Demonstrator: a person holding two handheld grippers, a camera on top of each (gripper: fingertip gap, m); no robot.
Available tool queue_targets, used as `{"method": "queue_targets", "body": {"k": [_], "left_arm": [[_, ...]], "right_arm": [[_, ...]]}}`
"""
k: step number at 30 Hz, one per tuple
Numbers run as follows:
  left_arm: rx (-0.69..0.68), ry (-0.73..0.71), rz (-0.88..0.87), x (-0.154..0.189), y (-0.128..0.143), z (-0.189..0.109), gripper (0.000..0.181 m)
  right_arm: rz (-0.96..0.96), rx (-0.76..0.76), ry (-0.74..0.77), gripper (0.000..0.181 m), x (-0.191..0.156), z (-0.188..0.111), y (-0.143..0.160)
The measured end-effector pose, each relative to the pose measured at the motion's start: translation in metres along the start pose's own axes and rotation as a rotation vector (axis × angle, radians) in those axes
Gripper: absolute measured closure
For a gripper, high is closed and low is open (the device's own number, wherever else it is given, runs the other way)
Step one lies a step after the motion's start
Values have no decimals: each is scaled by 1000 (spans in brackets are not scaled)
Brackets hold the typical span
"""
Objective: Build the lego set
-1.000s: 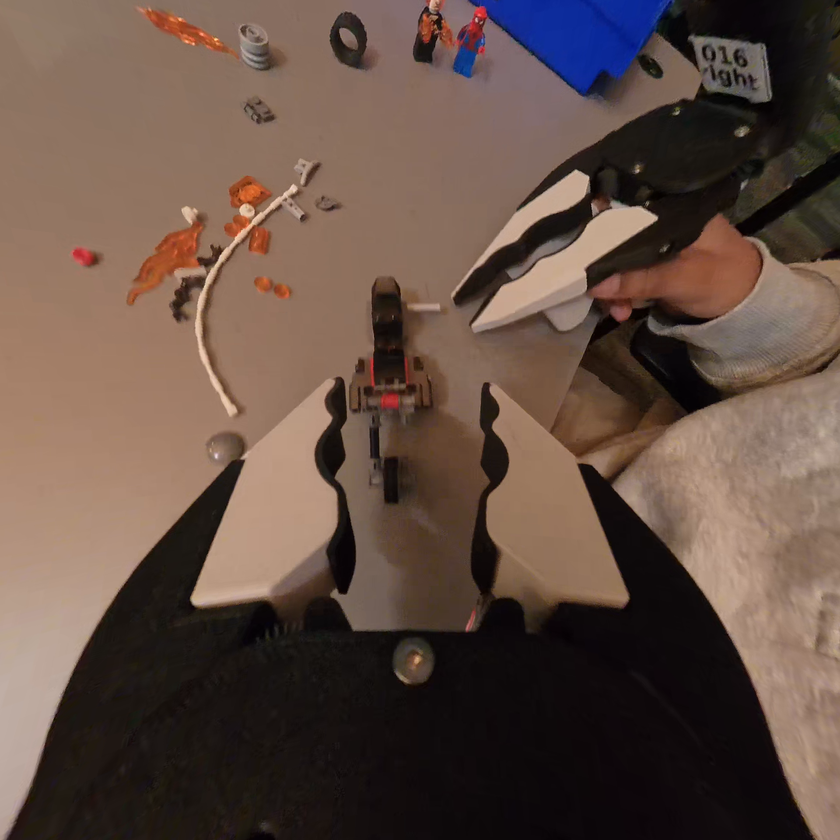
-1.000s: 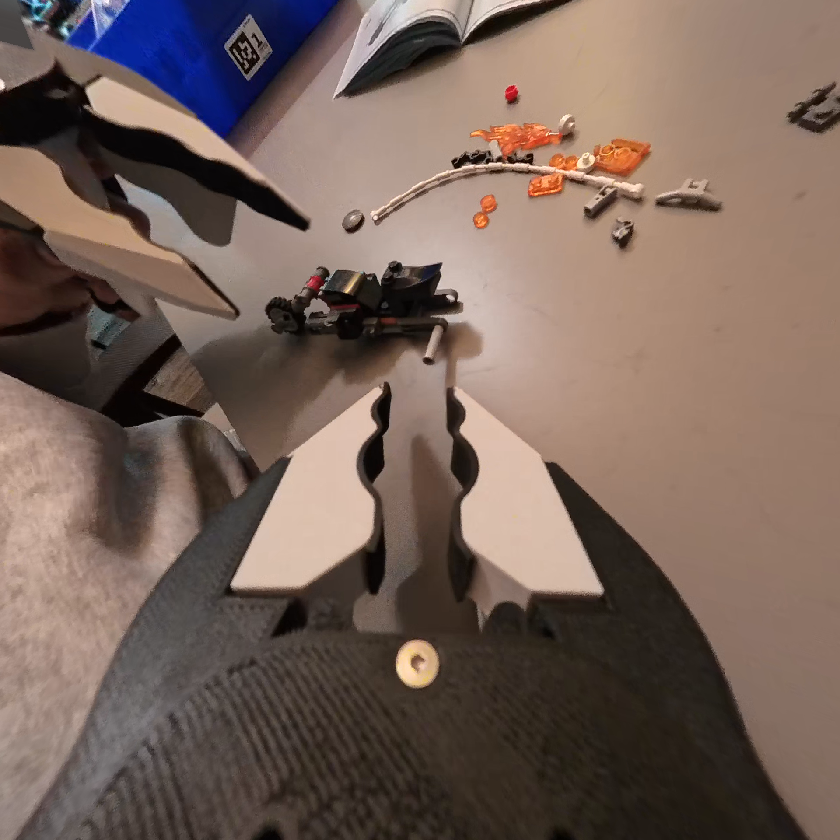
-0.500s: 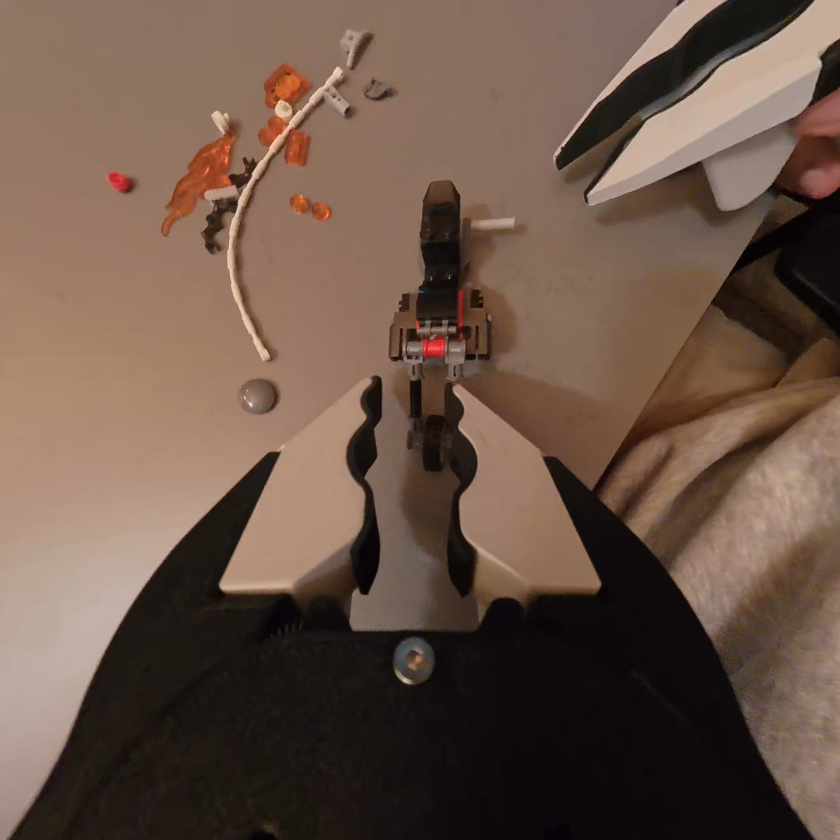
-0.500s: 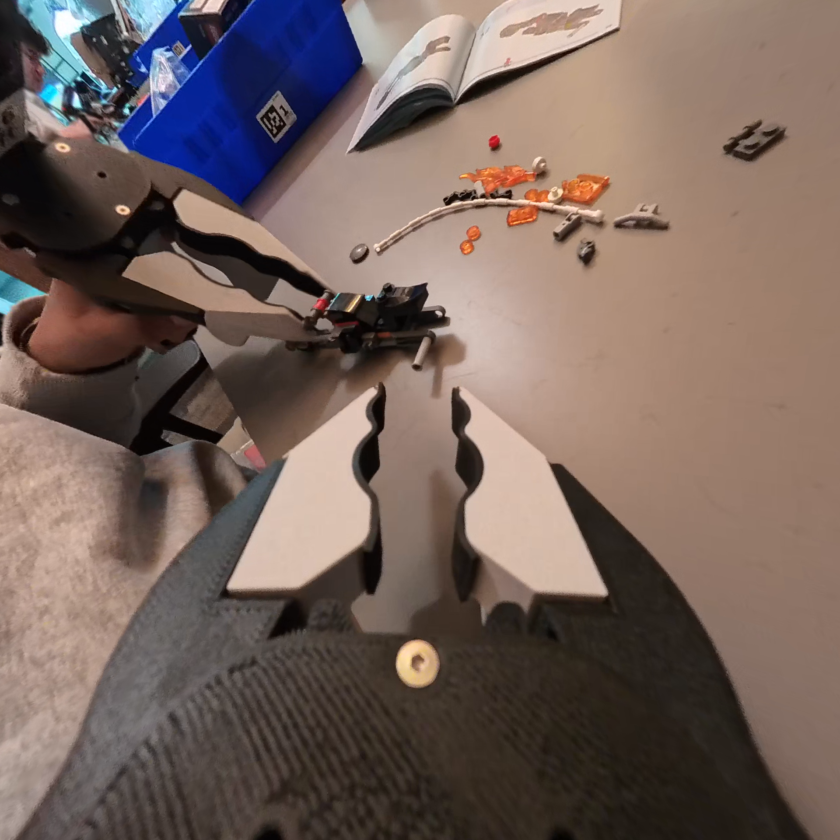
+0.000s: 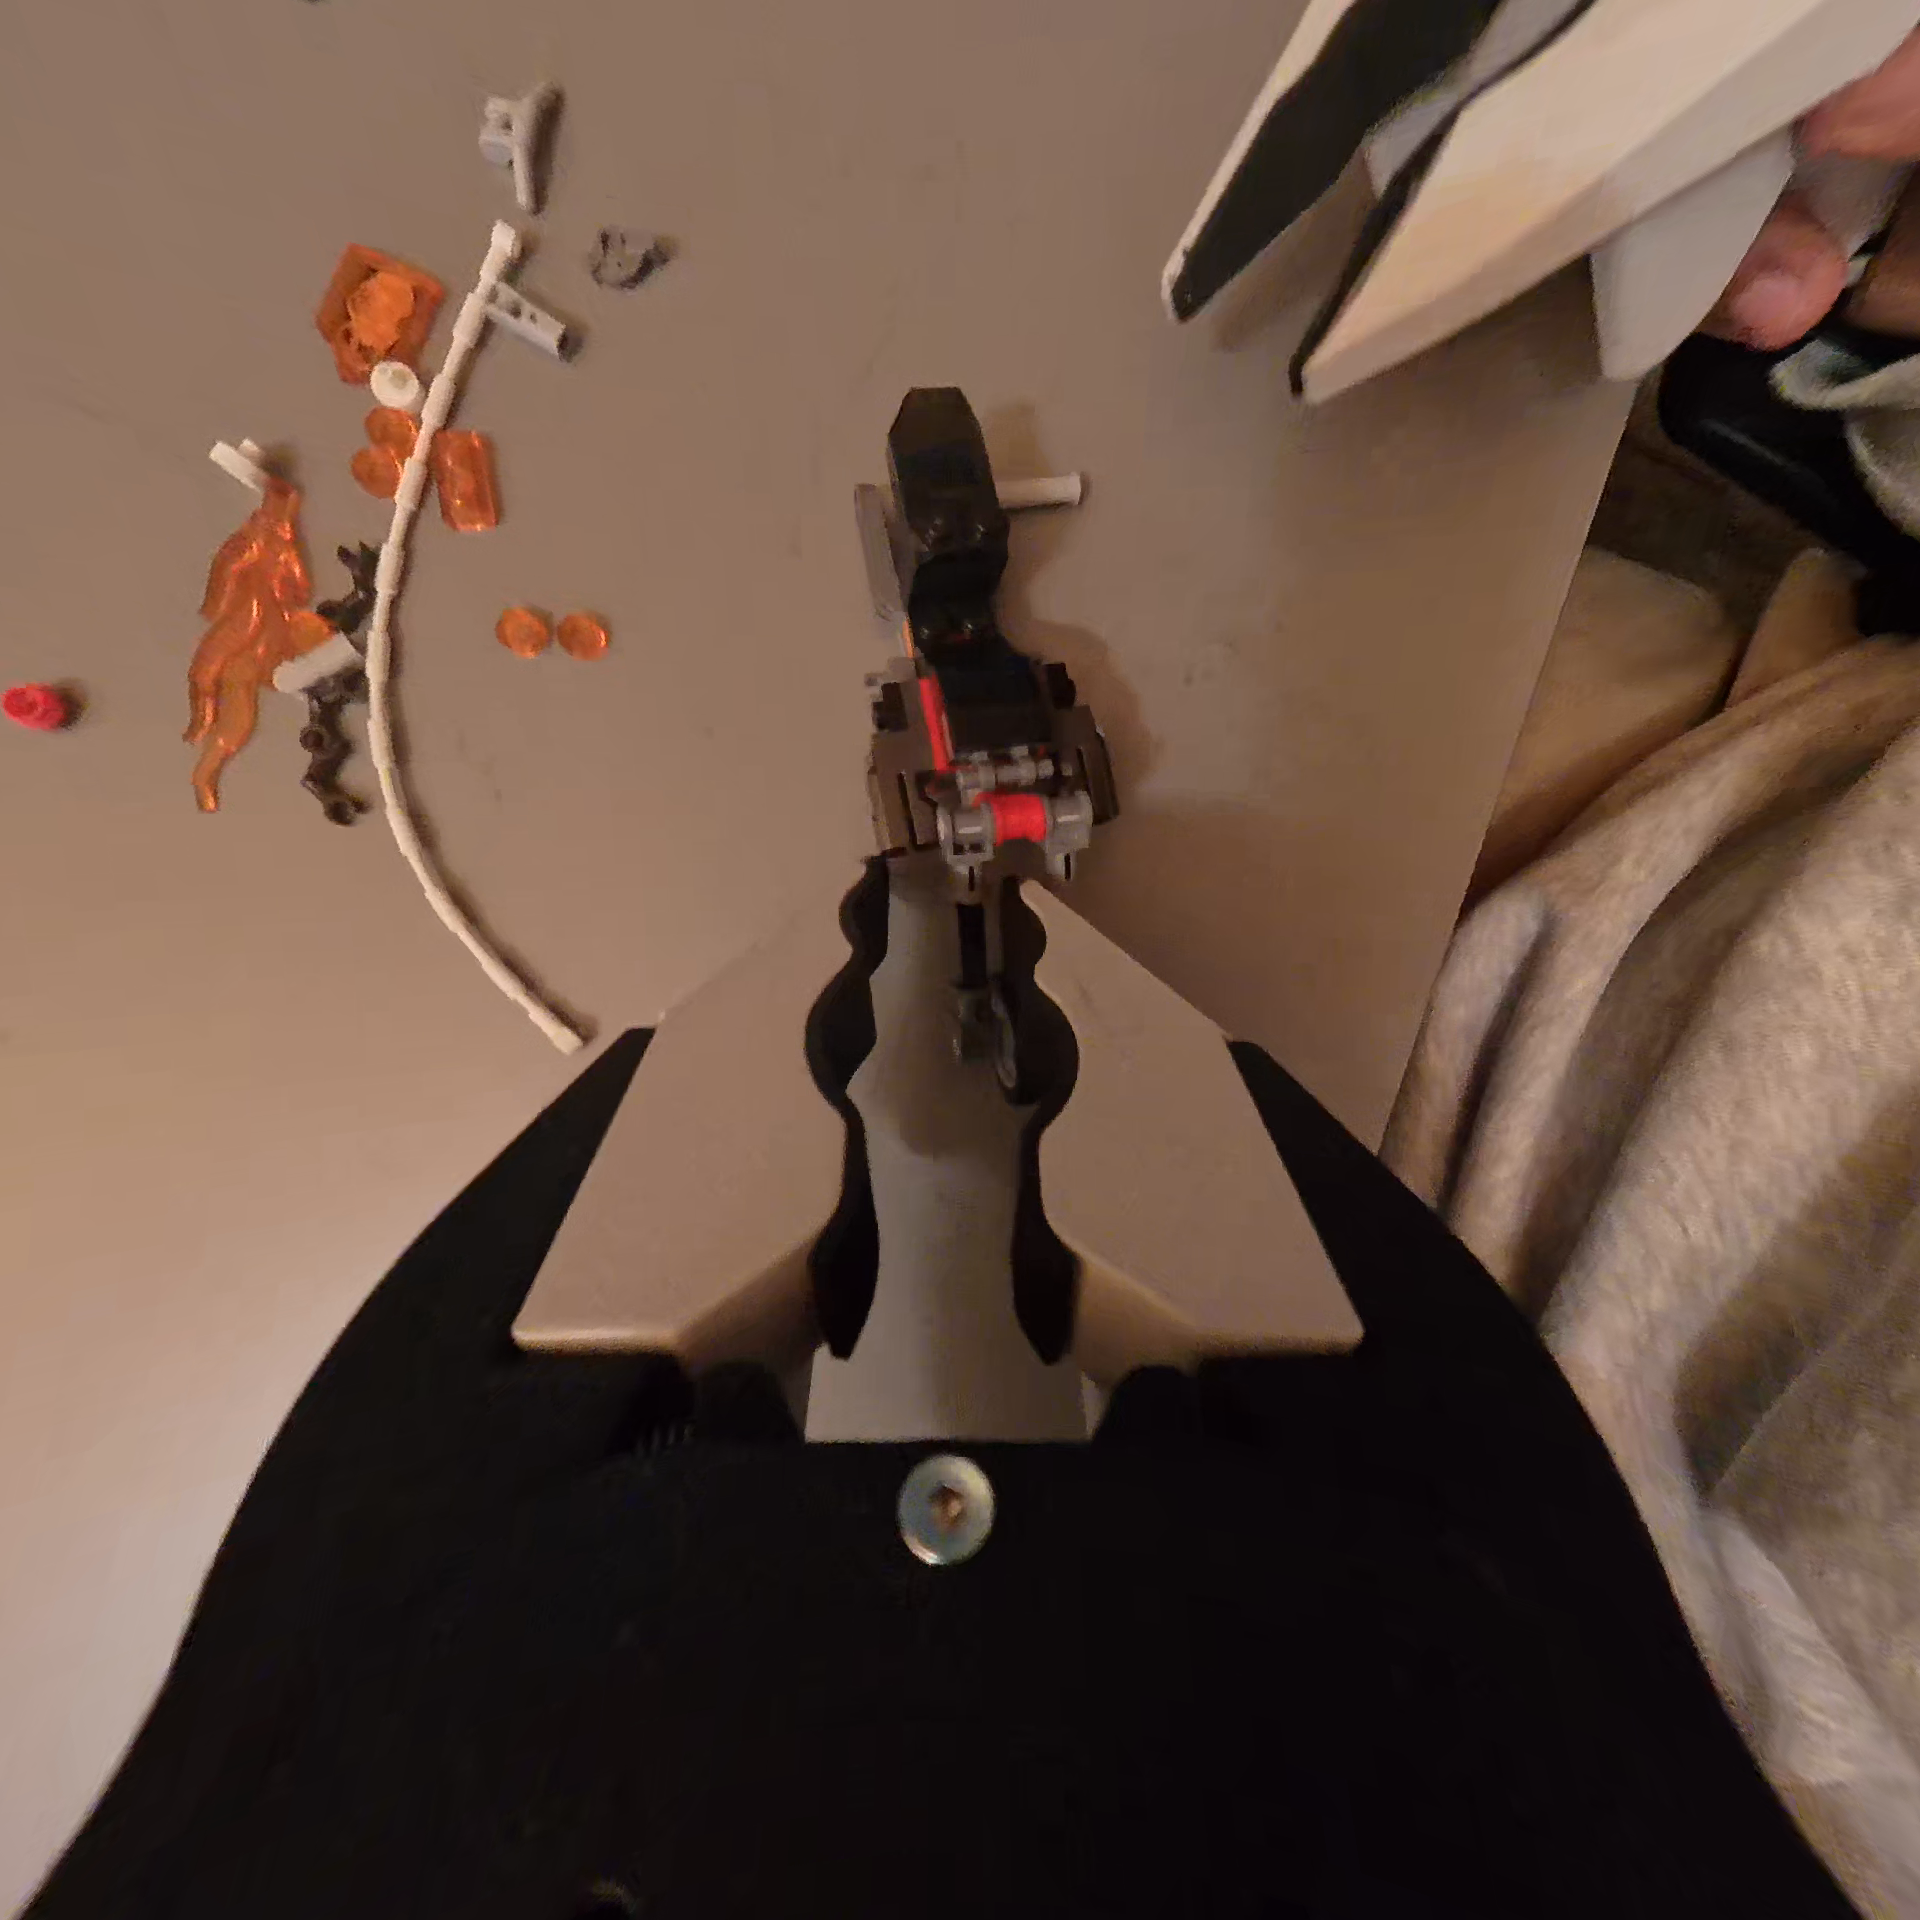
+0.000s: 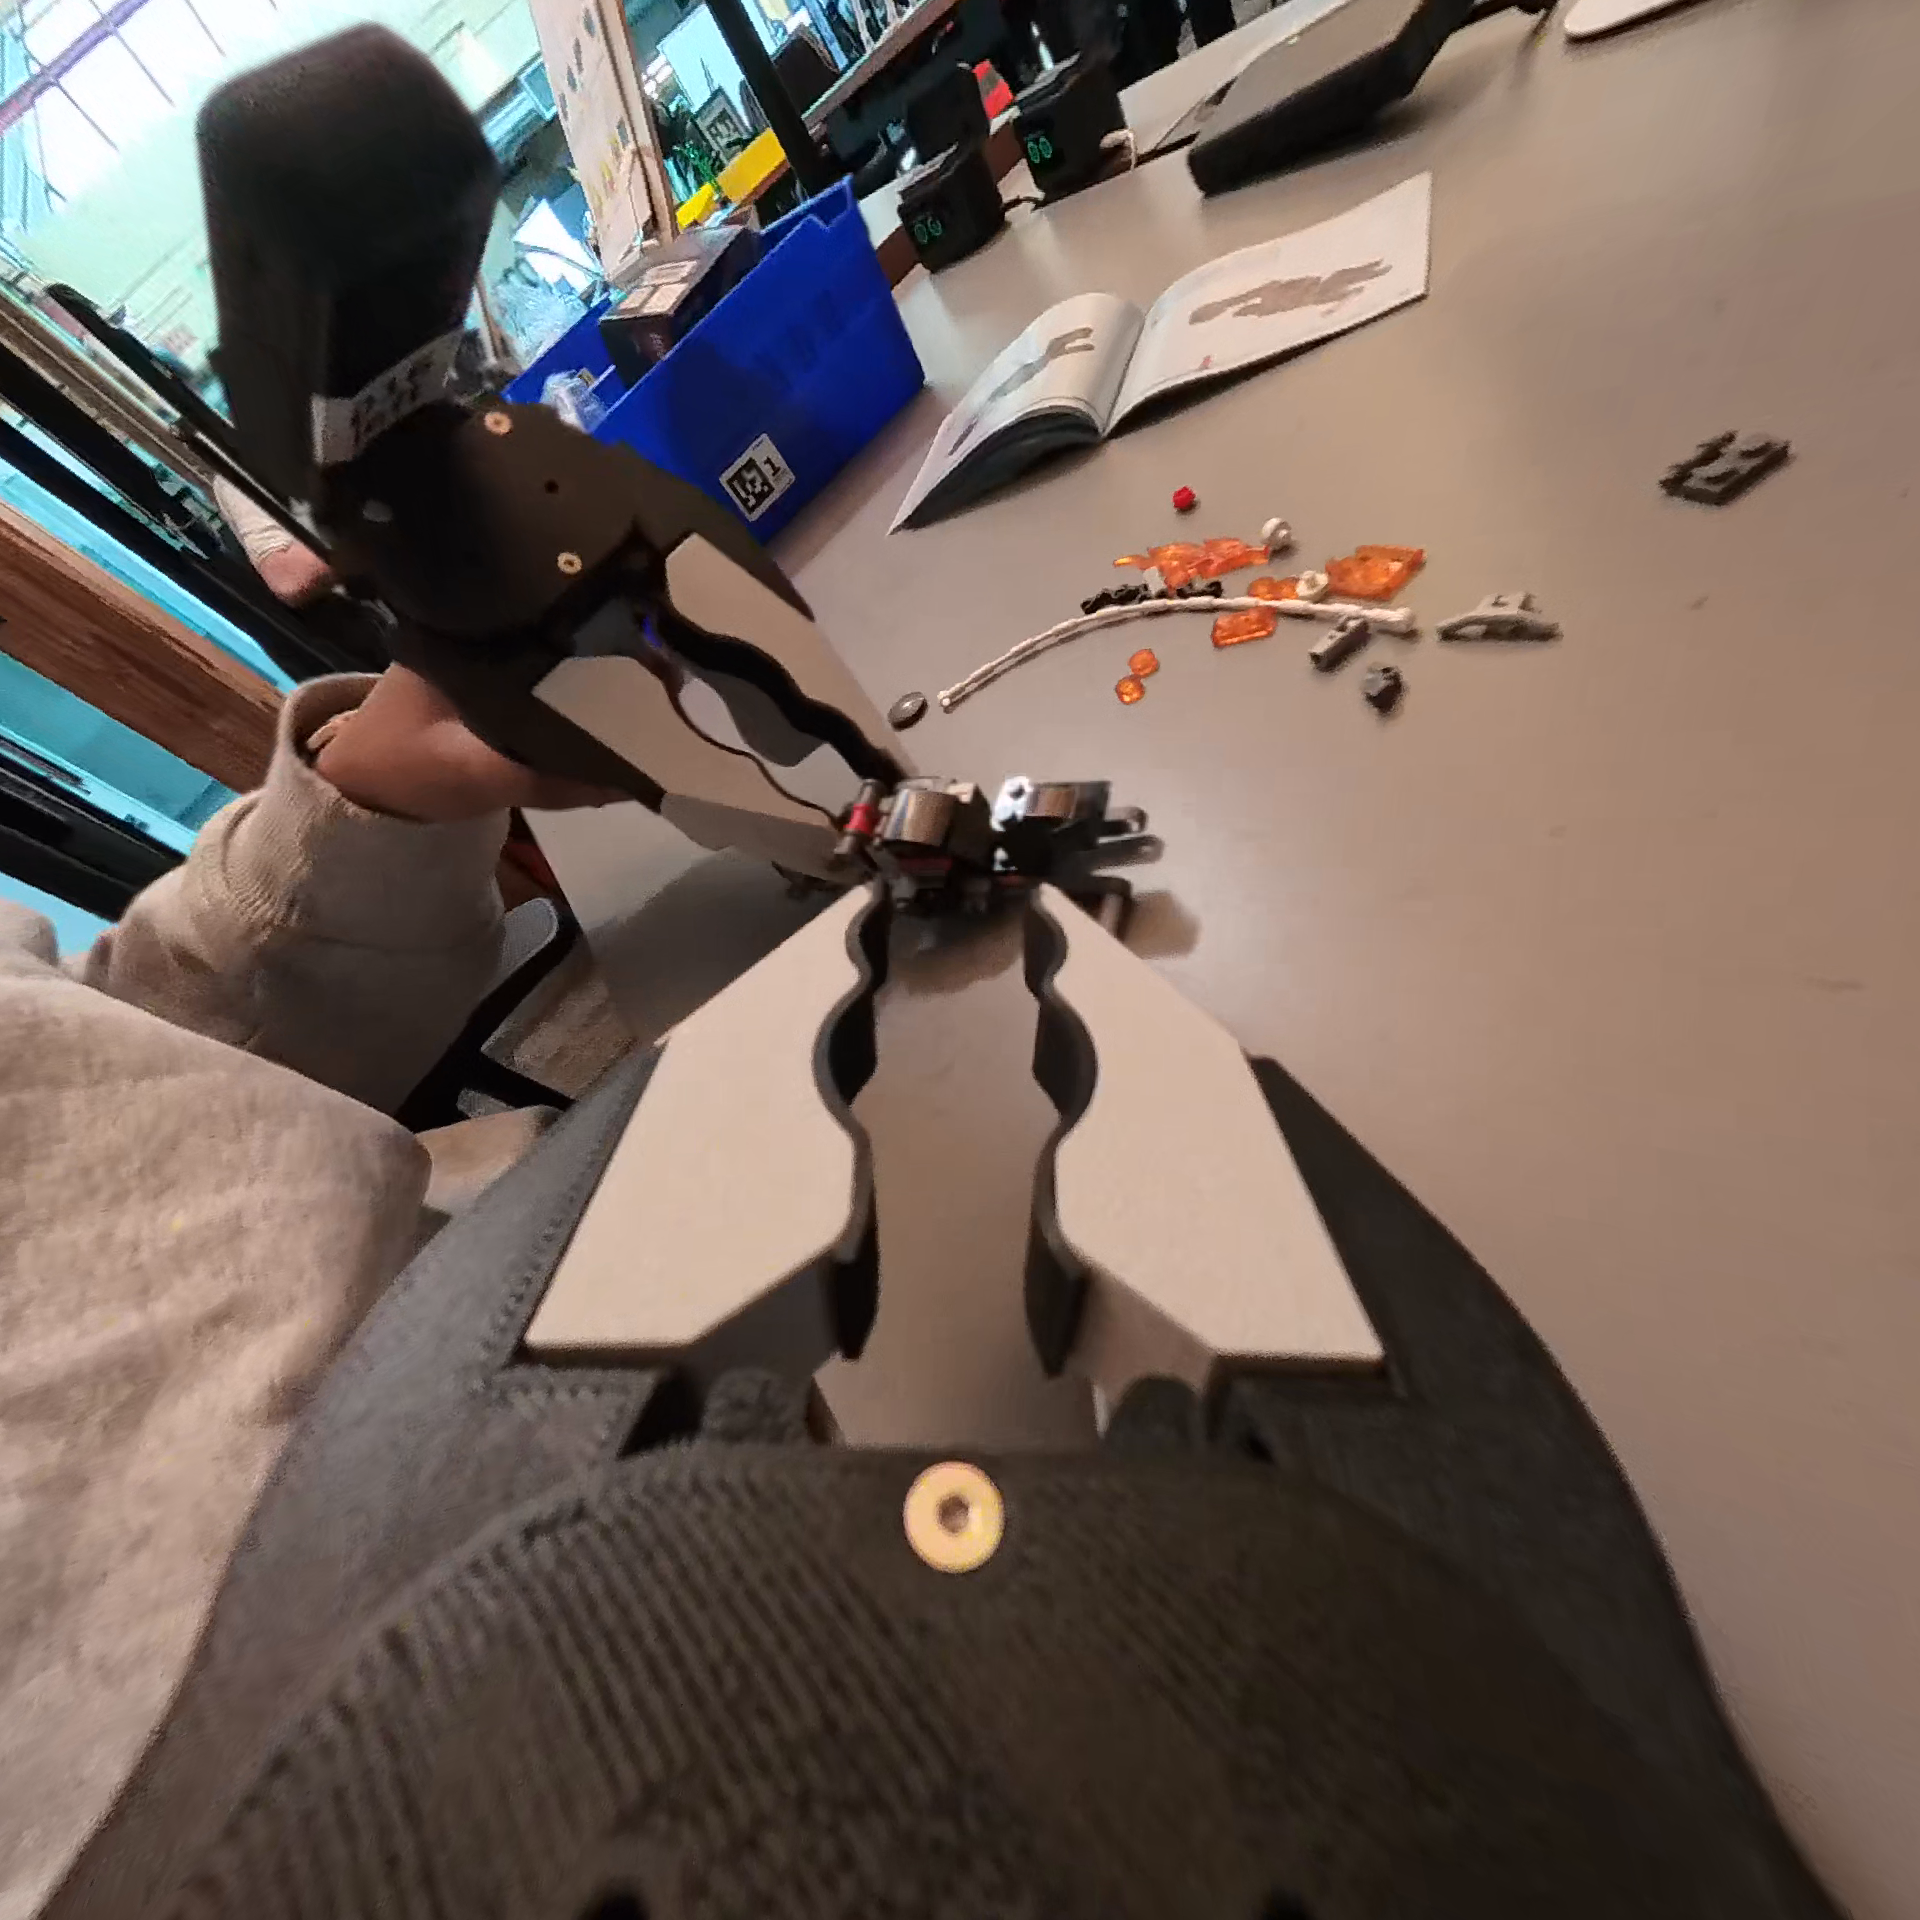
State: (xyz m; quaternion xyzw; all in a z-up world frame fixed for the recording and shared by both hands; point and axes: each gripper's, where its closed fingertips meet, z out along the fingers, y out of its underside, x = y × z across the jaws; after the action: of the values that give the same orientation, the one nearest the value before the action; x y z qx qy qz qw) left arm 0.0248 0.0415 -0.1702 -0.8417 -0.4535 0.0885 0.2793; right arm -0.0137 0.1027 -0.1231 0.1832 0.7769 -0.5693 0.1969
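Bench: grey, strewn with loose orange pieces.
Lego motorcycle: near bench edge.
Left claw: narrowly parted around motorcycle's front fork; grip unclear.
Right claw: partly open, tips at motorcycle's side, holding nothing.

The bike is black and grey with red accents. Loose pieces are clear orange, white, grey and black, plus one red stud. The worktop is plain grey-tan. Both claws have pale grey fingers with wavy black pads. The bin is blue.
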Motion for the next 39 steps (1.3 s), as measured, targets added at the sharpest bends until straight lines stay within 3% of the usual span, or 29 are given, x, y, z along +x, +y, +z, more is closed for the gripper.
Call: {"method": "queue_targets", "body": {"k": [5,10,17,21,25,30,36,39], "left_arm": [[59,-18,-20,-17,-6,-23,156],[196,-127,-110,-63,-9,-81,156],[636,-110,-137,-79,-80,-153,155],[734,-64,-140,-95,-110,-140,148],[720,-142,-150,-135,-106,-101,151],[757,-99,-183,-147,-76,-86,151],[842,-46,-242,-153,-75,-103,146],[814,-118,-238,-160,-71,-100,146]], "right_arm": [[-30,31,11,156,-3,-1,-3],[61,112,-19,146,2,-11,-18],[-185,264,125,144,7,-28,-91],[-388,354,206,142,8,-20,-145],[-437,326,227,138,37,17,-171],[-381,300,170,148,65,47,-149],[-373,315,185,145,72,35,-146],[-345,345,162,146,69,33,-149]]}}
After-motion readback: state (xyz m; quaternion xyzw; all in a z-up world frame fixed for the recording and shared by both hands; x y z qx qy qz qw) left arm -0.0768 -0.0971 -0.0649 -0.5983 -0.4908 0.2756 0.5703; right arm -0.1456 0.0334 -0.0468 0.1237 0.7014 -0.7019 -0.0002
